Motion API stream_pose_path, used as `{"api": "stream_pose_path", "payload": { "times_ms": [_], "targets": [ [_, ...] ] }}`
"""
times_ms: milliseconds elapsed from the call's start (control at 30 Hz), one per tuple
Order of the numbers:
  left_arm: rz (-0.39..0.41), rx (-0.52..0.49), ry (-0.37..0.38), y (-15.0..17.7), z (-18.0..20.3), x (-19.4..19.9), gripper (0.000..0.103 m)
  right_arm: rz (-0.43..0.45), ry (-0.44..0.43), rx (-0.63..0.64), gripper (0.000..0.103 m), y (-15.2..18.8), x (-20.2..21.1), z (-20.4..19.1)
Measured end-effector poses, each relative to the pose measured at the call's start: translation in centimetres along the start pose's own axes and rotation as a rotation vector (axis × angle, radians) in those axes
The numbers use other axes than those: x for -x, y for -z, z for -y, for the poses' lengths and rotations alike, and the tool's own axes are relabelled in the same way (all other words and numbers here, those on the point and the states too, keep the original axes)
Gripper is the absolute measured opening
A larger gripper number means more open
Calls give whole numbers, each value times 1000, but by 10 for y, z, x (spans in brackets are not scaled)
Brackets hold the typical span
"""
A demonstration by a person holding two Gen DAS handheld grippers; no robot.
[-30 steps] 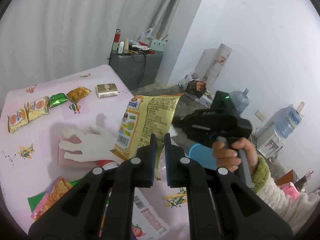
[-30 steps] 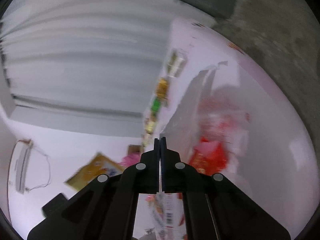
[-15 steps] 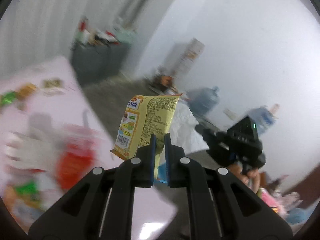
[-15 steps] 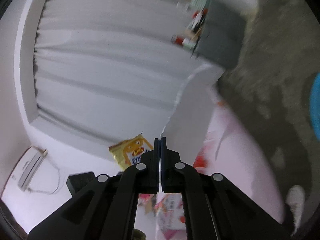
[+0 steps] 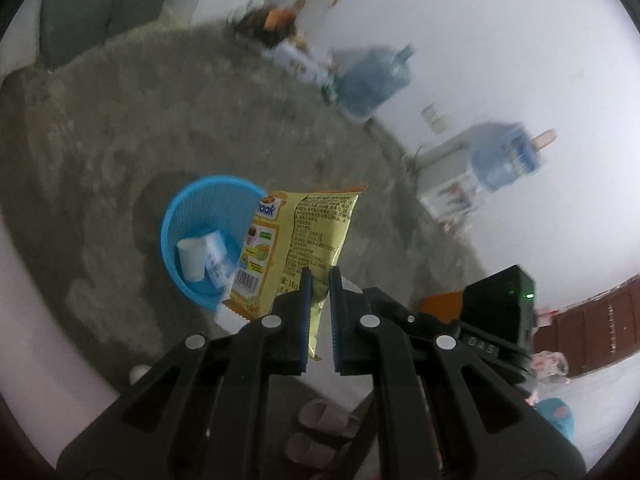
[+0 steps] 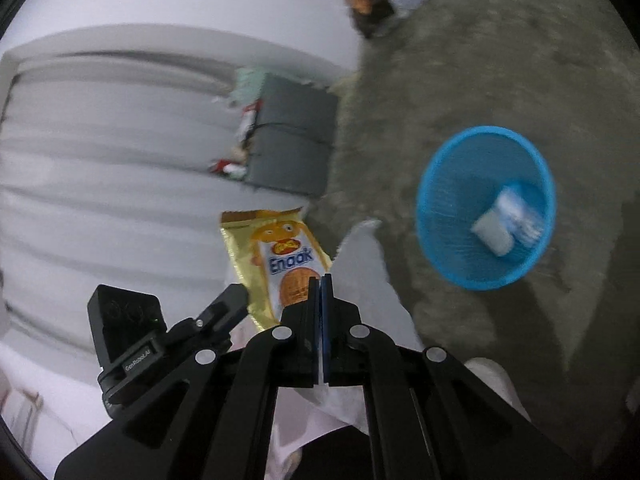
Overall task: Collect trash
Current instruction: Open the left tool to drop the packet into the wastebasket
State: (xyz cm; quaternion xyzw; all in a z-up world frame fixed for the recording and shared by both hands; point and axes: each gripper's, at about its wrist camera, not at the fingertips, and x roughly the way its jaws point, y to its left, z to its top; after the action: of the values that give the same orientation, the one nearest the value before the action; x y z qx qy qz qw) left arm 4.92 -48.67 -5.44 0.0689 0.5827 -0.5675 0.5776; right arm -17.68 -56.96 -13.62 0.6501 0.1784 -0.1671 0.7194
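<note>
My left gripper (image 5: 319, 272) is shut on the lower edge of a yellow snack packet (image 5: 308, 232), which stands upright above the concrete floor. Just left of and below the packet, a blue mesh basket (image 5: 168, 216) stands on the floor. It holds a white cup (image 5: 191, 258) and a blue-white wrapper (image 5: 216, 256). My right gripper (image 6: 321, 278) is shut on a thin white sheet (image 6: 360, 256) that rises past its jaws. In the right wrist view the basket (image 6: 440, 160) lies to the upper right, and the yellow packet (image 6: 280, 256) hangs at the left.
Two blue water jugs (image 5: 372, 80) (image 5: 500, 156) stand by the far wall. A grey cabinet (image 6: 292, 140) is beside the curtain. The table's pale edge (image 5: 40, 320) curves along the left. Grey slippers (image 5: 324, 424) lie on the floor below my left gripper.
Both grippers have swung away from the table and tipped down over the floor. The blue basket has come into view. The packet and the white sheet stay gripped.
</note>
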Motion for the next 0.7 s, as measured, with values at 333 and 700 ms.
{"api": "stream_pose_path", "payload": {
  "times_ms": [333, 700],
  "targets": [
    [-122, 74, -55, -21, -30, -102, 11, 19, 118, -72, 2, -54, -60, 58],
    [-70, 109, -145, -28, -38, -100, 60, 87, 169, -177, 45, -55, -45, 95]
  ]
}}
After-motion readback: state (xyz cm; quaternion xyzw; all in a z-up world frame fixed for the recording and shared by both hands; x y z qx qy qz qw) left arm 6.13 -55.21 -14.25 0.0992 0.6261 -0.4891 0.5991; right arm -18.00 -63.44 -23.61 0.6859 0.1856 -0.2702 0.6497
